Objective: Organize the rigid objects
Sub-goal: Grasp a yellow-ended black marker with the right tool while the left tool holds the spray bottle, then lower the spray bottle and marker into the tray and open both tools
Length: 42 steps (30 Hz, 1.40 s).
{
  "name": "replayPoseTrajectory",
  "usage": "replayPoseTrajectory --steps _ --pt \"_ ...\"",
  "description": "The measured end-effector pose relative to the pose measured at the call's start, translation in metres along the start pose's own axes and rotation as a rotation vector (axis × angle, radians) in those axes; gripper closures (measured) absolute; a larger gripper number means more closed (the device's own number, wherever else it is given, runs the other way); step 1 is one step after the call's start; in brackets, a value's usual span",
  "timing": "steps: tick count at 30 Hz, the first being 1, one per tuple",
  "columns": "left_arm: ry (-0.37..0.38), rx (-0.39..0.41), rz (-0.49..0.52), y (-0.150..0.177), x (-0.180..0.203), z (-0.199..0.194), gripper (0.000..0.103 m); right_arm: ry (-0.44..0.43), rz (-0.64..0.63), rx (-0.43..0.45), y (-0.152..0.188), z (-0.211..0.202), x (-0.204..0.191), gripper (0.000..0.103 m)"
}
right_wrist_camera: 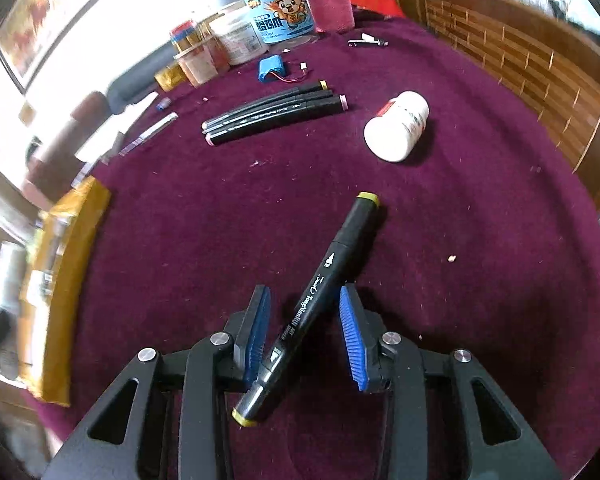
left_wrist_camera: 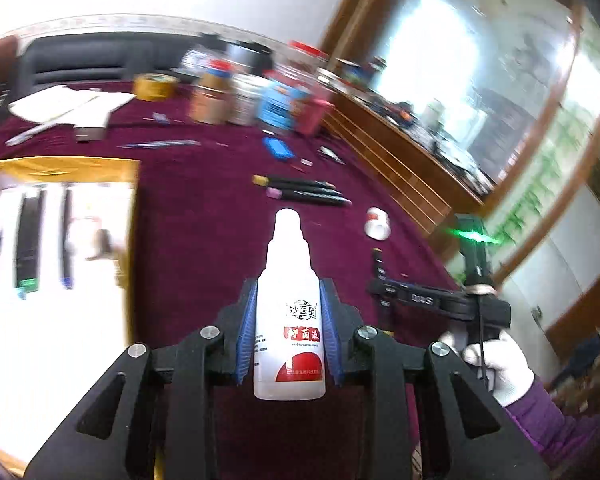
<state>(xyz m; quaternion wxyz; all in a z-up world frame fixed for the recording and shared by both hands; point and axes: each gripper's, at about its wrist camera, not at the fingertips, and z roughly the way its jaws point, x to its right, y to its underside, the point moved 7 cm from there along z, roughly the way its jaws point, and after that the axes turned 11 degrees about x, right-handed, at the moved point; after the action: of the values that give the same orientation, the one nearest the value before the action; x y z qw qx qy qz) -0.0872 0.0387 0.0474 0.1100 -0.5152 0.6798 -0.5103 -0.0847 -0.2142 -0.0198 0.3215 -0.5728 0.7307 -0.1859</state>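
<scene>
The left tool (left_wrist_camera: 288, 334) clamps the white dropper bottle (left_wrist_camera: 289, 320) upright, likely bound for the gold-edged tray (left_wrist_camera: 60, 168) left of it. The right tool (right_wrist_camera: 304, 332) grips a black marker (right_wrist_camera: 312, 300), slanted above the desk (right_wrist_camera: 480, 280).

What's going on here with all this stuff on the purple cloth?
A person is sorting small items with a handheld gripper in each hand. The left gripper is clamped on a white dropper bottle held above the cloth. The right gripper has a black yellow-capped marker lying slantwise between its blue pads; whether both pads press it is unclear. Still on the maroon tablecloth lie three more black markers, a tipped white pill bottle and a blue battery pack.
</scene>
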Motion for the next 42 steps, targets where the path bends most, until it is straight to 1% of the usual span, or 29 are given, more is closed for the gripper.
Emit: replayPoseTrajectory --steps 1,2,5,8,10,12,14,19,22,23,25,26,27,29,30,33,34,35,36,40,42 --pt "-0.021 0.011 -0.011 -0.003 -0.011 -0.007 0.076 0.017 -0.014 0.002 0.000 0.001 -0.001 0.084" --pt "-0.054 0.027 -0.022 -0.005 -0.025 -0.017 0.076 0.013 -0.012 0.006 0.000 0.001 -0.003 0.087" --pt "-0.133 0.058 -0.051 -0.006 -0.062 -0.038 0.076 -0.031 0.041 -0.004 0.000 0.000 -0.003 0.088" --pt "-0.207 0.056 -0.127 0.001 -0.105 -0.054 0.076 -0.095 0.061 0.008 -0.005 -0.008 -0.015 0.088" --pt "-0.252 0.043 -0.182 0.007 -0.131 -0.061 0.076 -0.145 0.054 0.011 -0.008 -0.015 -0.029 0.088" --pt "-0.287 0.026 -0.220 0.014 -0.146 -0.063 0.076 -0.204 0.045 0.006 -0.010 -0.019 -0.047 0.088" --pt "-0.311 -0.009 -0.255 0.020 -0.161 -0.060 0.076 -0.261 0.028 -0.011 -0.011 -0.023 -0.070 0.088" --pt "-0.320 -0.119 -0.329 0.034 -0.183 -0.036 0.076 -0.399 -0.024 -0.068 -0.004 -0.024 -0.134 0.088" --pt "-0.332 -0.162 -0.350 0.038 -0.189 -0.024 0.076 -0.454 -0.064 -0.100 0.005 -0.023 -0.169 0.088" --pt "-0.332 -0.158 -0.353 0.036 -0.188 -0.024 0.076 -0.470 -0.087 -0.112 0.009 -0.023 -0.183 0.088" --pt "-0.343 -0.169 -0.355 0.035 -0.190 -0.023 0.068 -0.488 -0.110 -0.131 0.014 -0.021 -0.201 0.088" --pt "-0.341 -0.168 -0.364 0.034 -0.191 -0.022 0.059 -0.505 -0.118 -0.148 0.018 -0.020 -0.213 0.088" --pt "-0.330 -0.161 -0.380 0.033 -0.192 -0.022 0.052 -0.514 -0.124 -0.157 0.020 -0.019 -0.220 0.088" --pt "-0.305 -0.151 -0.401 0.033 -0.191 -0.025 0.051 -0.531 -0.139 -0.174 0.024 -0.017 -0.239 0.088" --pt "-0.307 -0.145 -0.403 0.034 -0.191 -0.027 0.051 -0.538 -0.146 -0.182 0.027 -0.016 -0.248 0.088" --pt "-0.284 -0.100 -0.419 0.033 -0.187 -0.042 0.051 -0.545 -0.156 -0.205 0.033 -0.008 -0.269 0.088" --pt "-0.275 -0.076 -0.431 0.031 -0.185 -0.050 0.050 -0.545 -0.157 -0.213 0.037 -0.004 -0.276 0.088" --pt "-0.271 -0.051 -0.441 0.029 -0.185 -0.058 0.046 -0.543 -0.158 -0.219 0.038 -0.001 -0.282 0.088" --pt "-0.272 -0.023 -0.448 0.028 -0.185 -0.068 0.042 -0.534 -0.164 -0.221 0.041 0.003 -0.287 0.088" --pt "-0.284 0.051 -0.468 0.024 -0.189 -0.099 0.041 -0.489 -0.194 -0.220 0.049 0.016 -0.302 0.088" --pt "-0.297 0.064 -0.458 0.023 -0.191 -0.108 0.041 -0.470 -0.207 -0.221 0.051 0.022 -0.303 0.088"
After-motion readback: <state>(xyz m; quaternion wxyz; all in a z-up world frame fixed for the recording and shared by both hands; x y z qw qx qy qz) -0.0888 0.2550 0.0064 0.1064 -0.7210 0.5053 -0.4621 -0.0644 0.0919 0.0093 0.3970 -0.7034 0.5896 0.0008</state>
